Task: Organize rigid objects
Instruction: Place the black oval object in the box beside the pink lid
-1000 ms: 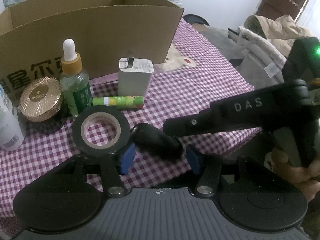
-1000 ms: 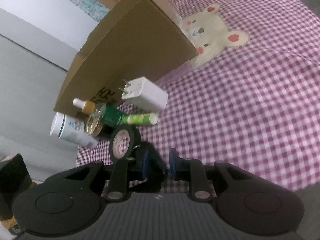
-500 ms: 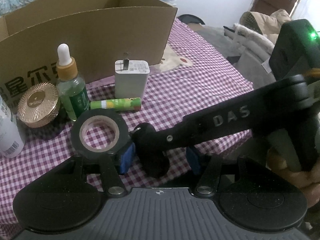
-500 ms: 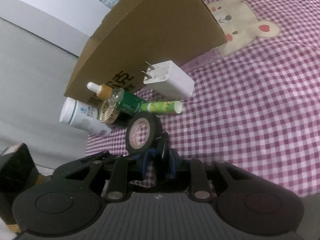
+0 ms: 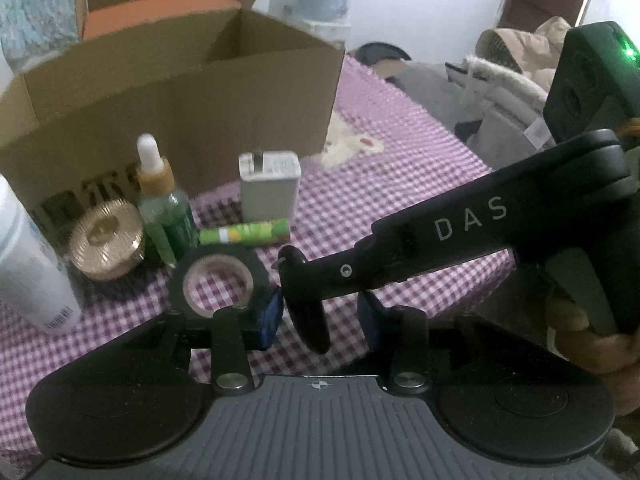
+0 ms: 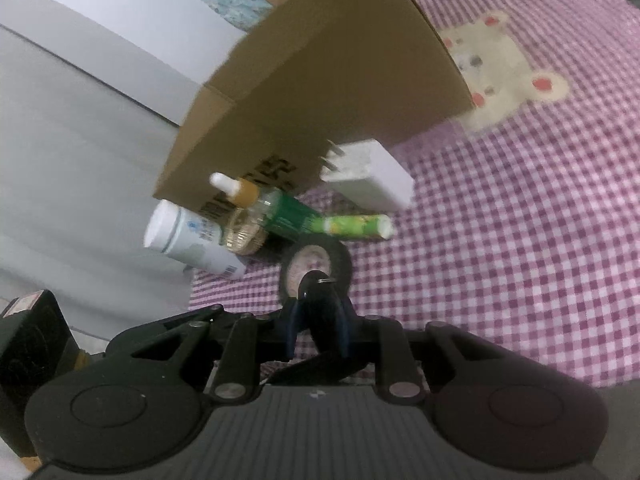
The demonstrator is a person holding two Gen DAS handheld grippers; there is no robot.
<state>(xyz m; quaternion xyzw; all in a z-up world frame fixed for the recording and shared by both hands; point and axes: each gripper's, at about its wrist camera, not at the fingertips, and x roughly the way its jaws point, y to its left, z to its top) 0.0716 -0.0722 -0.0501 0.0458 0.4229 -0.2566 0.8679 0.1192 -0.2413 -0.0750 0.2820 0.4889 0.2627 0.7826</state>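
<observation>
My right gripper is shut on a black oval key fob with a small ring at its top, lifted off the checked cloth. In the left wrist view the fob hangs from the right gripper between my left gripper's open blue pads. My left gripper is open and empty. A black tape roll lies just ahead, with a green lip balm tube, a green dropper bottle, a gold jar, a white charger and a white bottle.
An open cardboard box stands behind the items, also in the right wrist view. The pink checked cloth with a bear print covers the table. Clothes on a chair lie beyond the table's right edge.
My right gripper has closed on the key fob and lifted it off the cloth, turning it upright. The left gripper stayed open and drew back slightly.
</observation>
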